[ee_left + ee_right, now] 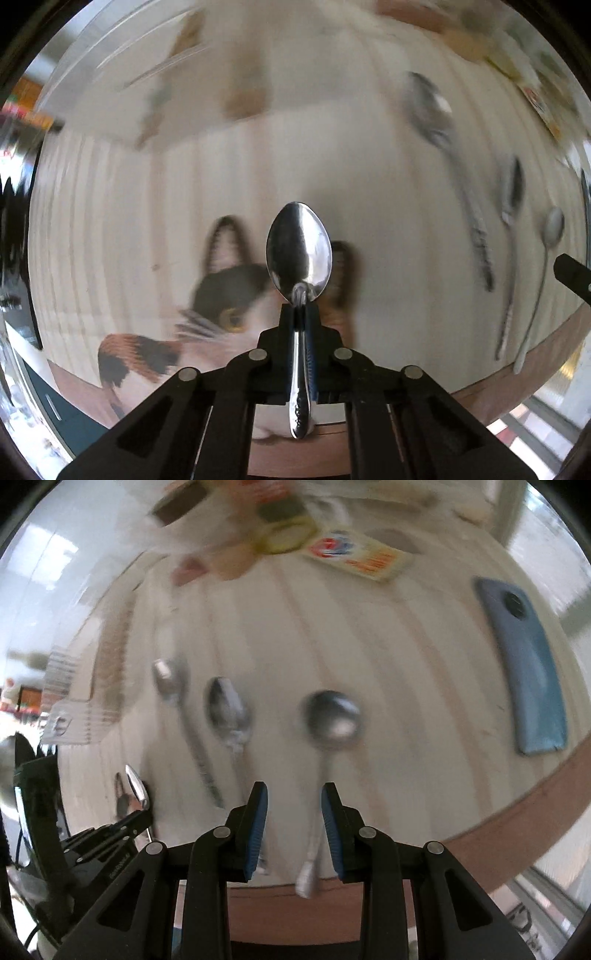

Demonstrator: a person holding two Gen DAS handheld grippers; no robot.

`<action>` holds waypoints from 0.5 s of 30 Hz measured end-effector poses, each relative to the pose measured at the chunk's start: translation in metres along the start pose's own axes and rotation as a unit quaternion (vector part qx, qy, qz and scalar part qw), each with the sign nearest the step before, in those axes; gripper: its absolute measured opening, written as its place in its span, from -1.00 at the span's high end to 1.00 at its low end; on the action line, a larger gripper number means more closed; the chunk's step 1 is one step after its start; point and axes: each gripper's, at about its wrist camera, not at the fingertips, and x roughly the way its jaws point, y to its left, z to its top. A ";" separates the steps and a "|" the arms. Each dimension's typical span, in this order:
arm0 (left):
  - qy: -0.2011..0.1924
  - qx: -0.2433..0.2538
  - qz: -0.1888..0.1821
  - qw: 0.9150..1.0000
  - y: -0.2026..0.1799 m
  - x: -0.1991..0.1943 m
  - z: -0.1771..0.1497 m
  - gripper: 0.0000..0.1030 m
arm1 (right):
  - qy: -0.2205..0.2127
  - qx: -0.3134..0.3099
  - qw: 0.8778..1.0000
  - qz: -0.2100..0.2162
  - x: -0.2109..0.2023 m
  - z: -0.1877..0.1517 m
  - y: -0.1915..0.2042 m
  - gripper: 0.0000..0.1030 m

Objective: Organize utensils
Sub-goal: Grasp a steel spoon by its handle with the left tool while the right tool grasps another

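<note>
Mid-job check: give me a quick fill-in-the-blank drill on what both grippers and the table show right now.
1. The left gripper is shut on a ____.
2. The right gripper is ____, holding nothing.
3. In the right wrist view, ____ spoons lie loose on the table.
4. A cat shows behind the ____ gripper.

Missing words: spoon; open; three; left

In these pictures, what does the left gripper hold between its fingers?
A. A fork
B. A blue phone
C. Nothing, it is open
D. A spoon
D. In the left wrist view the left gripper is shut on the handle of a shiny spoon, whose bowl stands out in front of the fingers; the blue phone lies on the table by itself.
</note>
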 end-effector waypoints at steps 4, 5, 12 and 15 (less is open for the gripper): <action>0.012 -0.028 -0.047 0.998 0.030 0.002 0.001 0.91 | 0.009 -0.043 0.999 -0.021 0.017 0.006 0.037 0.37; 0.015 -0.034 -0.058 0.998 0.035 0.002 0.001 0.89 | 0.012 -0.055 0.998 -0.037 0.024 0.006 0.047 0.37; 0.018 -0.044 -0.119 0.992 0.066 0.002 -0.005 0.60 | 0.009 -0.128 0.983 -0.134 0.048 -0.011 0.080 0.85; 0.015 -0.020 -0.112 0.993 0.052 -0.002 -0.005 0.37 | 0.020 -0.132 0.982 -0.136 0.047 -0.023 0.081 0.85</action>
